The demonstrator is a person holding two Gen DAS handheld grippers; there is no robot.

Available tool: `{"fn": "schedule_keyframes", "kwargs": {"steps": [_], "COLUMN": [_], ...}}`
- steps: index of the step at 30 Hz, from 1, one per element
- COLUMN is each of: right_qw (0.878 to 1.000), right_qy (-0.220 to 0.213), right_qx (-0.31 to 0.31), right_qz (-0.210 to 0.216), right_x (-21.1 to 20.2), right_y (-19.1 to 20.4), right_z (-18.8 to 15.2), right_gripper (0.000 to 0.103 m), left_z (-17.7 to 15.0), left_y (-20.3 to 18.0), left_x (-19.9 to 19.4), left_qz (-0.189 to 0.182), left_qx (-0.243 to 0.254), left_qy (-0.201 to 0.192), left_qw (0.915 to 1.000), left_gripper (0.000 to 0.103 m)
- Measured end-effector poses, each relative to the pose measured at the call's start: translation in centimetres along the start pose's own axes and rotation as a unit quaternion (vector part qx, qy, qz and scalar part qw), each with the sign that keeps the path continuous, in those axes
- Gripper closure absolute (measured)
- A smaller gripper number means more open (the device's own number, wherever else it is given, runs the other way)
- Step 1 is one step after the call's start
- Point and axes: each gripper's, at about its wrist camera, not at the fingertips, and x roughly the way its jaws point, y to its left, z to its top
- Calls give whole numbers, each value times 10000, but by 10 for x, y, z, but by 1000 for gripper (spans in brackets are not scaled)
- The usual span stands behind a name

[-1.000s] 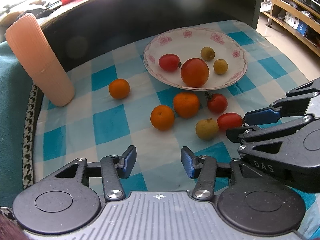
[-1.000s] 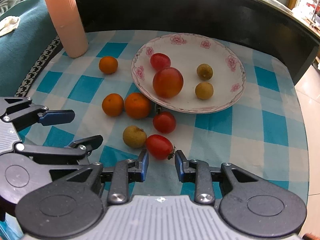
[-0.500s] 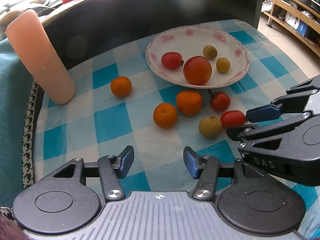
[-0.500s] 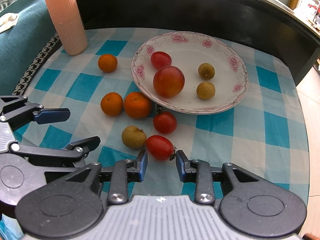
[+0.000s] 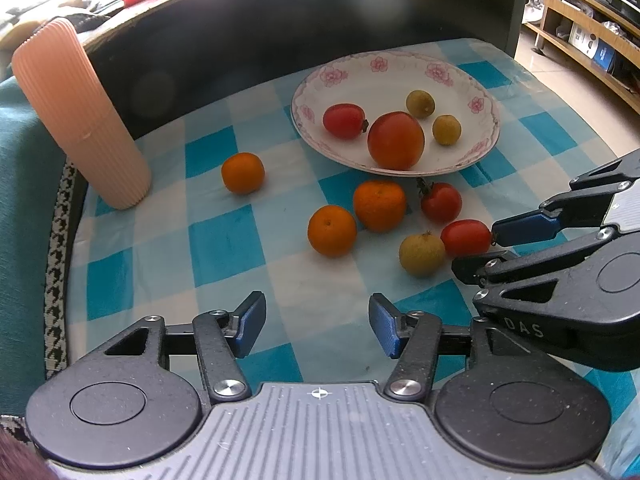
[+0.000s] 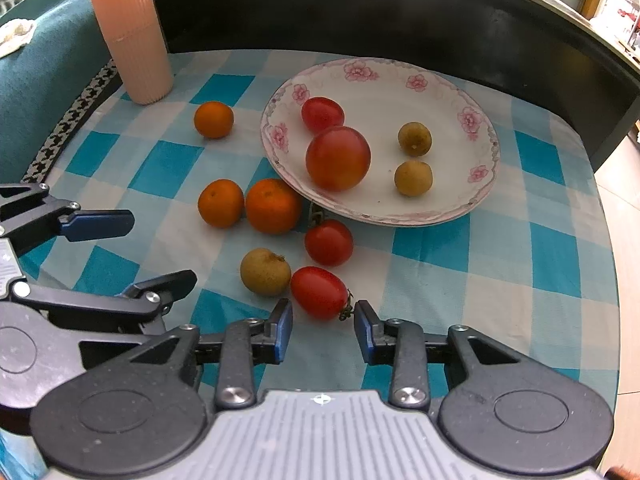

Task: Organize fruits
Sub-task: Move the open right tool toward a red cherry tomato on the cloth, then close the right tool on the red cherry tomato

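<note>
A white floral plate (image 6: 476, 200) (image 5: 486, 142) holds a large red-orange fruit (image 6: 338, 158), a red tomato and two small brown-green fruits. On the checked cloth lie three oranges, a second red tomato (image 6: 329, 242), a brown-green fruit (image 6: 265, 271) and an oval red tomato (image 6: 319, 292) (image 5: 466, 237). My right gripper (image 6: 323, 331) is open, its fingertips just short of the oval tomato, one on each side. My left gripper (image 5: 317, 326) is open and empty over bare cloth, nearer than the oranges (image 5: 331, 231).
A ribbed pink cup (image 5: 80, 116) (image 6: 128, 28) stands at the cloth's far left. A dark raised rim (image 6: 360, 8) runs behind the plate. Teal fabric (image 5: 20, 200) lies to the left. The table edge drops to the floor on the right.
Both grippers have eased back a little; the fruits sit slightly farther off in both views. No fruit has moved and both jaws stay open.
</note>
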Motion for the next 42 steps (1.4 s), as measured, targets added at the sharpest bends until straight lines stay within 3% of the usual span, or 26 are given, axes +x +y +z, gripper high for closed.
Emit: {"fn": "schedule_keyframes", "kwargs": {"steps": [10, 23, 30, 42], "right_qw": [10000, 9978, 9979, 9985], "right_qy": [23, 49, 26, -301], "right_qx": [6, 428, 236, -169], "right_qz": [29, 495, 608, 421], "right_x": [2, -3, 2, 7], "right_y": [2, -26, -18, -7], "right_z": [0, 0, -1, 2], "right_gripper": [55, 55, 55, 52], "left_z": [0, 2, -2, -3], "left_y": [0, 17, 18, 19], "left_x": [0, -1, -1, 1], "left_qz": [-13, 31, -7, -99], "left_qx": [-12, -195, -165, -160], "left_qy": [-3, -3, 28, -4], "left_qw": [10000, 9998, 9999, 9998], "left_gripper": [37, 36, 36, 36]}}
